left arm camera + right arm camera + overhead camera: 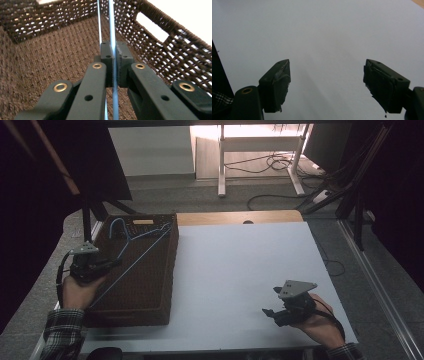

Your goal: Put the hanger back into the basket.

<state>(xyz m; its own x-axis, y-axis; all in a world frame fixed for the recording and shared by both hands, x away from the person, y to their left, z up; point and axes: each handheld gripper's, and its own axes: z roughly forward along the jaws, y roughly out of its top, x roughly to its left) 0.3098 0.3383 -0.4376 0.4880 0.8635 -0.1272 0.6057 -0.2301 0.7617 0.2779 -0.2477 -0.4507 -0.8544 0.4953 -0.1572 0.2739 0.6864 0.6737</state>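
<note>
A blue wire clothes hanger (136, 256) lies slanted inside a brown woven basket (170, 265) on the left side of the white table (240, 265). My left gripper (116, 263) reaches into the basket from its left rim and is shut on the hanger's wire. In the left gripper view the blue wire (111, 25) runs straight up between the closed pads of the left gripper (113, 53), with the basket wall (175, 50) to the right. My right gripper (268, 312) rests low over the table's near right part, and its jaws (327, 75) stand open with nothing between them.
A wooden strip (240, 217) borders the table's far edge. Beyond it, white desk legs (221, 165) and loose cables (272, 162) sit on the floor. The basket has a handle cut-out (150, 26) in its wall. Dark furniture stands at the left.
</note>
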